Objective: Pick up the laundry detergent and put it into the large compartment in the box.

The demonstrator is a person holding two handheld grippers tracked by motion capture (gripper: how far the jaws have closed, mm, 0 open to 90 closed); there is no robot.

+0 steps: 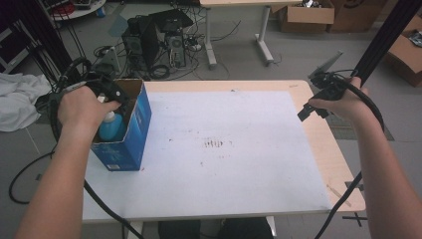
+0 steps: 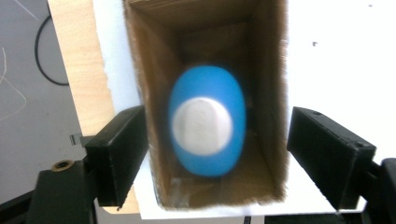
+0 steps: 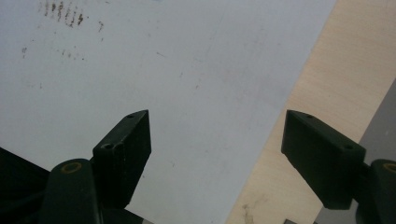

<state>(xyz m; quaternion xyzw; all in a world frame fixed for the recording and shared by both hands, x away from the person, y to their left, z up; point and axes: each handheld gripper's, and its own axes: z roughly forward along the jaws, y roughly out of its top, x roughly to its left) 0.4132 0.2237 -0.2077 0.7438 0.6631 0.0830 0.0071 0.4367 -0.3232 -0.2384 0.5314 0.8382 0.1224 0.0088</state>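
Observation:
An open-topped blue cardboard box stands upright at the left edge of the table. Inside it sits a blue bottle with a white cap. In the left gripper view I look straight down into the box onto the bottle, which is blurred. My left gripper hangs over the box mouth, jaws open on either side of the box and touching nothing. My right gripper is held open and empty above the table's right edge.
A white sheet covers most of the wooden table. On the floor behind stand computer towers with cables, and cardboard boxes at the far right. A white cloth lies at the left. A black pole rises by the right hand.

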